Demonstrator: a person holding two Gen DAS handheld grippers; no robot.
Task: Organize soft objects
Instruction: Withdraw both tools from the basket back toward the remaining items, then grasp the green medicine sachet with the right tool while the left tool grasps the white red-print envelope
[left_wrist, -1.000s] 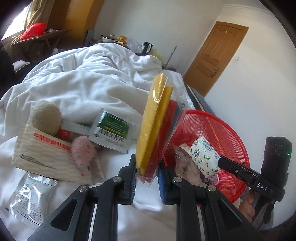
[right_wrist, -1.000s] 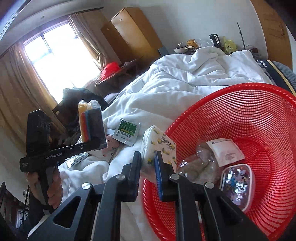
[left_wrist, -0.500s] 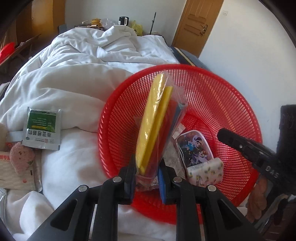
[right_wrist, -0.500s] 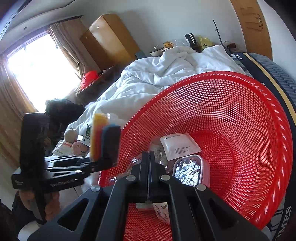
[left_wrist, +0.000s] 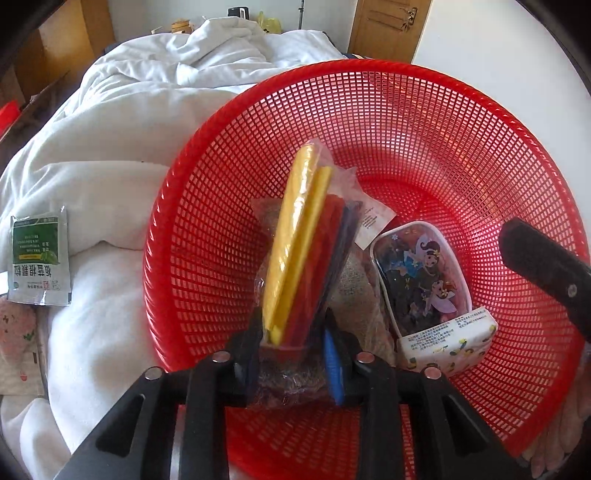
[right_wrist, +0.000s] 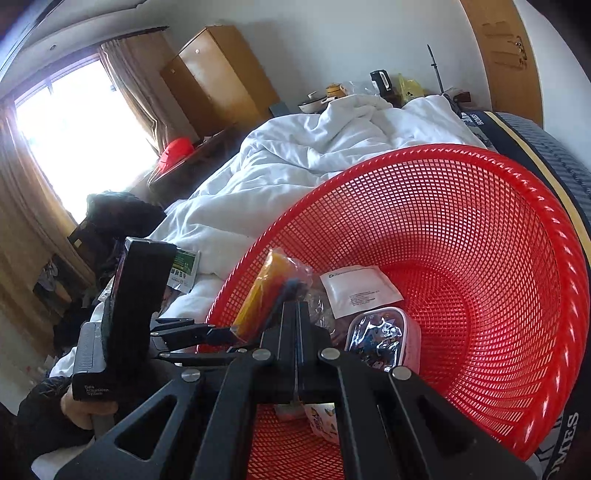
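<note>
My left gripper (left_wrist: 293, 339) holds a clear bag of yellow, red and blue cloths (left_wrist: 303, 240) upright inside the red mesh basket (left_wrist: 461, 122); its jaws stand slightly apart around the bag's bottom. In the basket lie a cartoon pouch (left_wrist: 421, 273), a lemon-print tissue pack (left_wrist: 447, 343) and a white sachet (left_wrist: 373, 221). My right gripper (right_wrist: 296, 314) is shut and empty, over the basket's near rim (right_wrist: 554, 221). The cloth bag (right_wrist: 262, 291) and left gripper also show in the right wrist view.
The basket rests on a bed with a rumpled white duvet (left_wrist: 122, 122). A green and white sachet (left_wrist: 38, 258) and a pink plush (left_wrist: 14, 325) lie on the duvet to the left. A wooden door (left_wrist: 388, 26) stands behind.
My left gripper carried the cloth bag from over the bed down into the basket. My right gripper let go of the tissue pack, which now lies in the basket, and closed.
</note>
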